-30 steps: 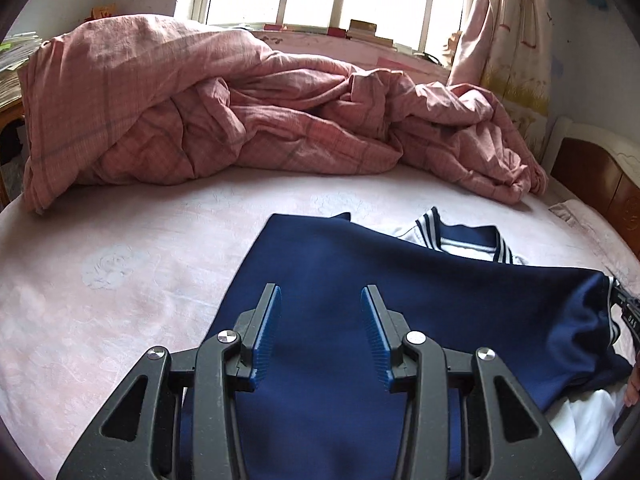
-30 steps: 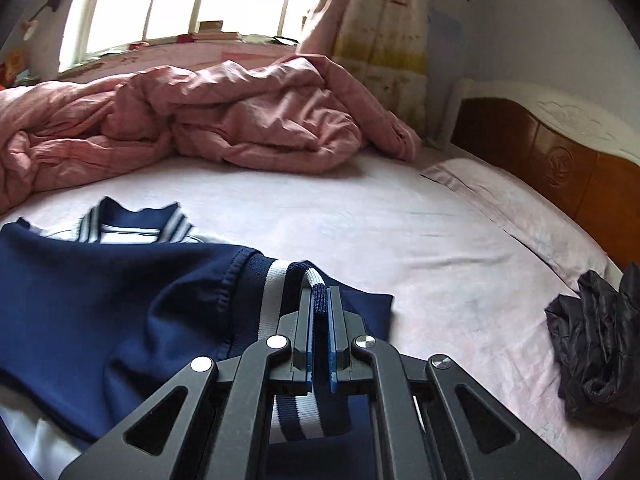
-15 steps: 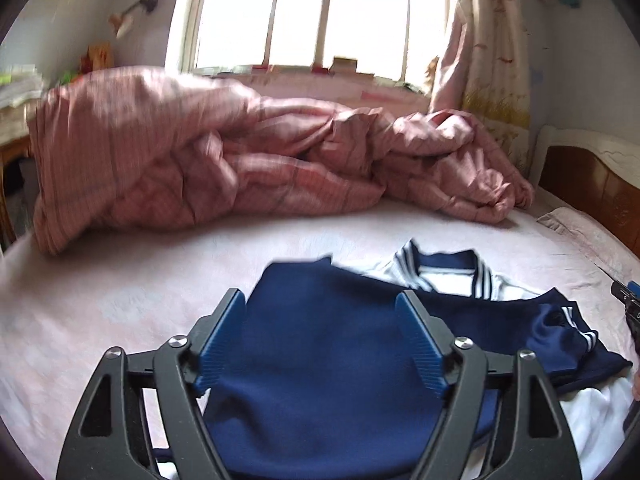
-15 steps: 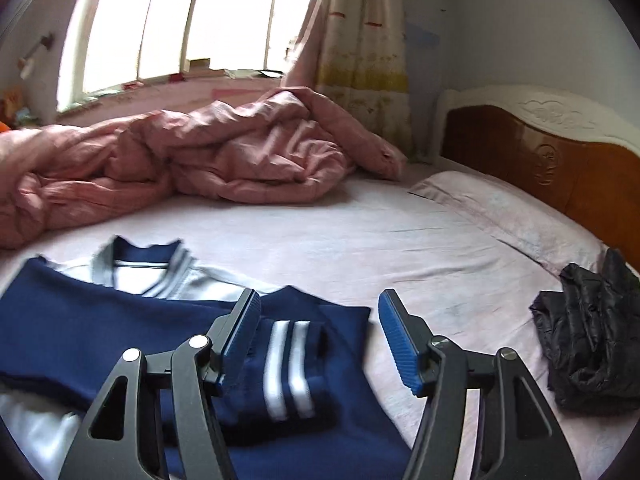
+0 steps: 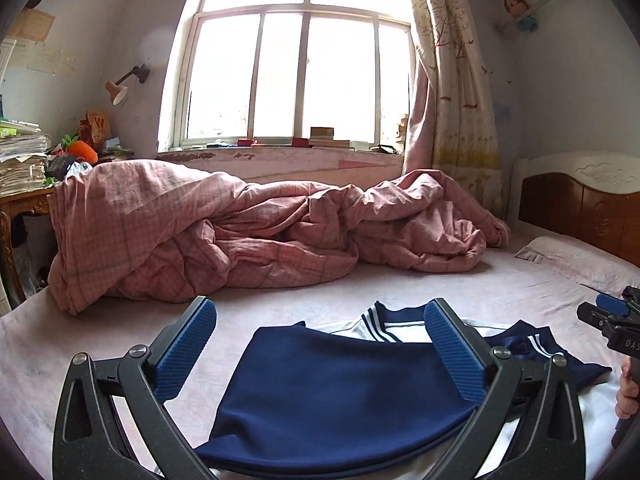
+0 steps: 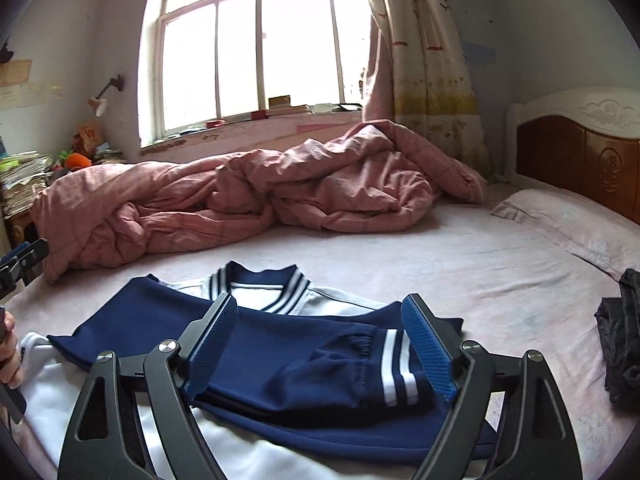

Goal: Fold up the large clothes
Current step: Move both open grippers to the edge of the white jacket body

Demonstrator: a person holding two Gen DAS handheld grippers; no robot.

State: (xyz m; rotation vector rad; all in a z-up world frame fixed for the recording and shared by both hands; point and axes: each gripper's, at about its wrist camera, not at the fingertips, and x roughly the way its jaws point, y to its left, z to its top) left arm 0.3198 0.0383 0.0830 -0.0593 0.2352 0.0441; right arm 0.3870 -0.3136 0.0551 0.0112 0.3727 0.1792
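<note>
A navy and white jacket (image 5: 344, 384) (image 6: 280, 364) lies flat on the bed, its navy sleeves folded across the white body and its striped collar (image 6: 260, 284) toward the window. The striped cuff (image 6: 396, 364) rests on the navy fabric. My left gripper (image 5: 320, 344) hovers above the jacket's left part, jaws still opening wide, with nothing pressed between the pads. My right gripper (image 6: 320, 344) hangs above the cuff end, jaws also opening, the cuff lying loose below them. The right gripper's tip (image 5: 608, 316) shows at the left wrist view's right edge.
A crumpled pink quilt (image 5: 248, 232) (image 6: 248, 196) fills the far side of the bed under the window. A wooden headboard (image 6: 580, 160) and pillow (image 6: 572, 228) lie to the right. A black garment (image 6: 620, 344) sits at the right edge. A cluttered desk (image 5: 24, 160) stands left.
The right gripper let go of the striped cuff and opened. The left gripper opened wider. Both lifted and drew back from the jacket, tilting up so the window now shows.
</note>
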